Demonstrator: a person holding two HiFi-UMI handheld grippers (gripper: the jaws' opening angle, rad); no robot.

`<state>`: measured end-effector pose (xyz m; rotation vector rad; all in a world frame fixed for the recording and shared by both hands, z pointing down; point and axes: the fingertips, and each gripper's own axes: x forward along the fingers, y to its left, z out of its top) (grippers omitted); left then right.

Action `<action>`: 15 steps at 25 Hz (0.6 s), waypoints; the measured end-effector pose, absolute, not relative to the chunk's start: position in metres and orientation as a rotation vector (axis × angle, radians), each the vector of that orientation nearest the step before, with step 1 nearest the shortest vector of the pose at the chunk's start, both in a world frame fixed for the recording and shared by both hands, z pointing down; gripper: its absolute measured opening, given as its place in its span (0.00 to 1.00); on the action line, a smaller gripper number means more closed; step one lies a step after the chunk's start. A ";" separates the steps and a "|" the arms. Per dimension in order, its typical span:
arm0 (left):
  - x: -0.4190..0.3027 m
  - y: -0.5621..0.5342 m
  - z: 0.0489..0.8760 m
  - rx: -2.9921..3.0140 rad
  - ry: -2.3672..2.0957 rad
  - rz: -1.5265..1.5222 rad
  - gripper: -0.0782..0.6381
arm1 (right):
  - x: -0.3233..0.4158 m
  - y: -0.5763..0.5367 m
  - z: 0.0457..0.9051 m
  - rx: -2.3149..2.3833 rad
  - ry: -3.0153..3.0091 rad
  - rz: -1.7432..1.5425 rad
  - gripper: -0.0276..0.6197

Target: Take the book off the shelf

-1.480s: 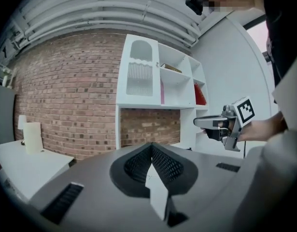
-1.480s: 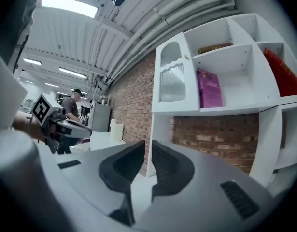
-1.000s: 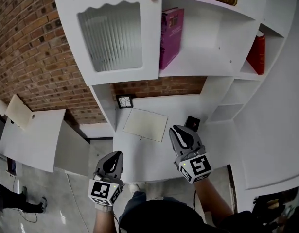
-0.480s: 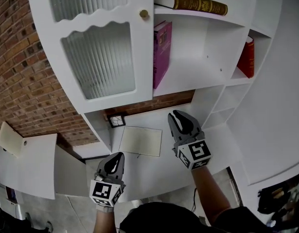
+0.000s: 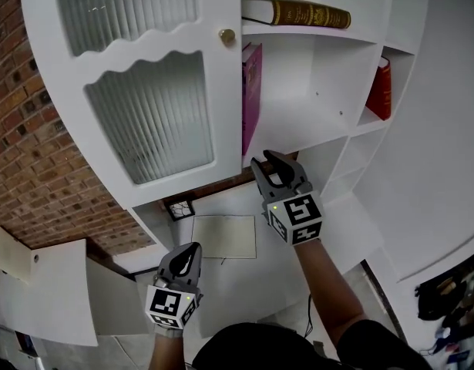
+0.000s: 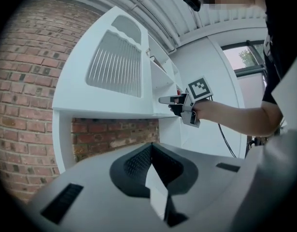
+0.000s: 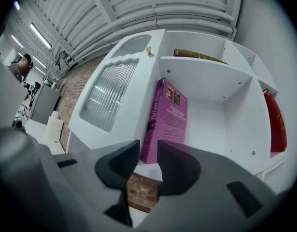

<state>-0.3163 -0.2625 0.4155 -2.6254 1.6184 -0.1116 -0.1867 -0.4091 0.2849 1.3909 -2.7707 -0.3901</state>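
Observation:
A magenta book (image 5: 250, 99) stands upright at the left end of the middle shelf (image 5: 298, 133), against the cabinet's side. My right gripper (image 5: 269, 161) is raised just below that shelf's front edge and points up at the book (image 7: 167, 120). Its jaws are opening, a narrow gap shows between the fingertips (image 7: 148, 147), and nothing is in it. My left gripper (image 5: 187, 251) hangs low over the desk, shut and empty (image 6: 150, 147). The left gripper view shows the right gripper (image 6: 165, 100) reaching toward the shelves.
A brown and gold book (image 5: 298, 12) lies flat on the shelf above. A red book (image 5: 379, 89) stands in the right compartment. A ribbed-glass cabinet door (image 5: 144, 91) with a brass knob (image 5: 227, 35) is just left of the magenta book. A cream pad (image 5: 225, 236) lies on the white desk (image 5: 244, 284).
My right gripper has risen from above the desk to the front of the middle shelf, and its jaws have parted. The left gripper has stayed low.

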 end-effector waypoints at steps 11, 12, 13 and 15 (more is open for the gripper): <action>-0.322 -0.276 0.426 -2.729 1.449 -0.148 0.12 | -0.204 -0.445 0.281 1.520 -2.606 -0.445 0.21; -0.323 -0.277 0.428 -2.735 1.444 -0.150 0.12 | -0.205 -0.448 0.281 1.524 -2.601 -0.440 0.21; -0.323 -0.278 0.429 -2.741 1.442 -0.151 0.12 | -0.205 -0.450 0.281 1.524 -2.598 -0.432 0.21; -0.321 -0.279 0.431 -2.750 1.442 -0.151 0.12 | -0.205 -0.454 0.282 1.516 -2.596 -0.422 0.21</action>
